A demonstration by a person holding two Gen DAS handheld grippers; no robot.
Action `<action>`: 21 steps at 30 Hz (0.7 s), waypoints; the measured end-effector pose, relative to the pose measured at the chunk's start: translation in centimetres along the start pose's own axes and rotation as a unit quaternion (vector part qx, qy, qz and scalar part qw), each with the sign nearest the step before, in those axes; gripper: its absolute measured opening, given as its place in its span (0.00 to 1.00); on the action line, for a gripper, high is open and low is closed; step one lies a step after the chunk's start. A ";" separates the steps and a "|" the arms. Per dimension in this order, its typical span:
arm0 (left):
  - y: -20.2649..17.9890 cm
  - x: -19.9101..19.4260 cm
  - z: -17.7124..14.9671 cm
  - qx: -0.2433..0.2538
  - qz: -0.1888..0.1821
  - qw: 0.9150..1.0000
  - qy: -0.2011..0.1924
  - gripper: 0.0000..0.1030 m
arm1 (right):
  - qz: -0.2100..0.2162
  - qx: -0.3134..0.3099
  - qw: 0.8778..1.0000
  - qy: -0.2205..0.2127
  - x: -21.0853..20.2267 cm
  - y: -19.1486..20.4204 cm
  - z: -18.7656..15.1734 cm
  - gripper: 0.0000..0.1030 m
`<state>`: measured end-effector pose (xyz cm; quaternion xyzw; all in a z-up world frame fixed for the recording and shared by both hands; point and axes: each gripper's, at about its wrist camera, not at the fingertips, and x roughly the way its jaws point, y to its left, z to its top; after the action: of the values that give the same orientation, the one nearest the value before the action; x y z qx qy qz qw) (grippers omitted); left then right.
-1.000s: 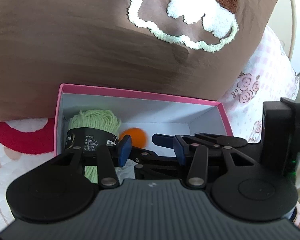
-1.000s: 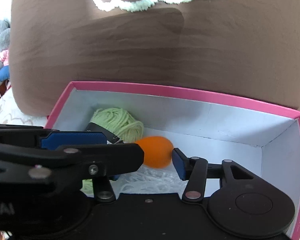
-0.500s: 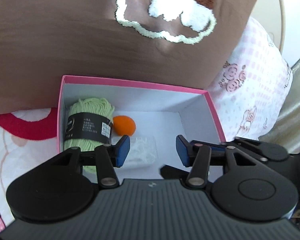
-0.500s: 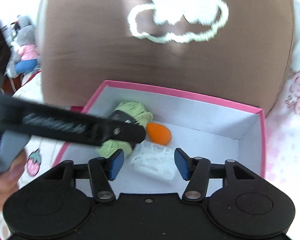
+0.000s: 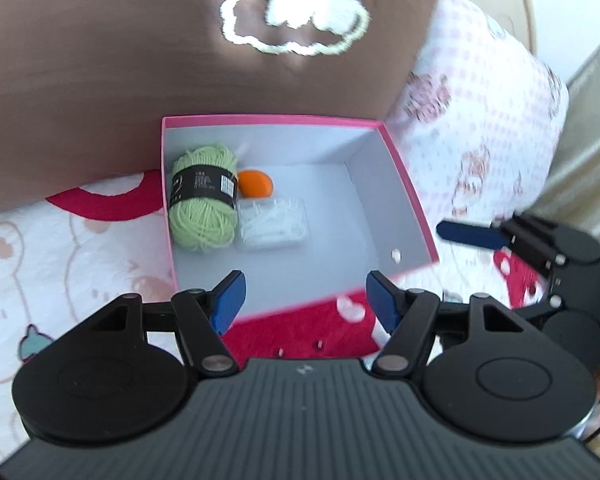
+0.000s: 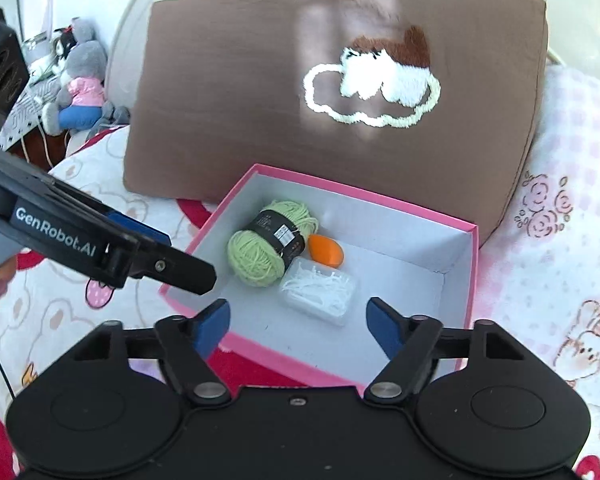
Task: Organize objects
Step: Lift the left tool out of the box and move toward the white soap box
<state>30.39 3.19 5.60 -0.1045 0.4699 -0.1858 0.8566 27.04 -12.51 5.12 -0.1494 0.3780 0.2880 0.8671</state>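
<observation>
A pink box [image 5: 404, 184] [image 6: 474, 272] with a white inside lies on the bed. In it are a green yarn ball [image 5: 202, 204] [image 6: 266, 254], an orange egg-shaped sponge [image 5: 255, 184] [image 6: 326, 254] and a clear case of white picks [image 5: 272, 222] [image 6: 320, 292]. My left gripper [image 5: 302, 300] hovers over the box's near edge, jaws opening, nothing between them. My right gripper [image 6: 296, 322] hangs above the box's near side, jaws opening and empty. The left gripper's body [image 6: 80, 240] crosses the right wrist view at left.
A brown cushion [image 5: 140, 60] [image 6: 260, 80] with a fluffy cloud design leans behind the box. The bedcover [image 5: 60, 248] [image 6: 560, 260] is white with pink and red prints. A grey plush toy [image 6: 80, 84] sits far left by a dark speaker [image 6: 0, 68].
Both grippers pulled back and up out of the box and widened their jaws. The orange sponge left the right gripper and now lies in the box beside the yarn.
</observation>
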 end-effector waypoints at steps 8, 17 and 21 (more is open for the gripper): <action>-2.7 -4.6 -2.5 0.054 0.031 0.998 0.020 0.73 | -0.018 -0.010 1.000 -0.010 -3.8 1.6 -1.3 0.90; -4.7 -6.9 -5.8 0.084 0.009 0.996 0.043 0.93 | -0.047 0.006 0.998 -0.040 -8.2 2.6 -4.0 0.91; -5.1 -7.4 -8.0 0.086 -0.007 0.994 0.067 0.94 | -0.053 0.001 0.996 -0.071 -11.3 3.2 -6.2 0.91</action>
<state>18.89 1.58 8.84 -0.0210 0.5075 -0.2386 0.8277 15.33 -17.28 9.22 -0.1476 0.3074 0.2512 0.9059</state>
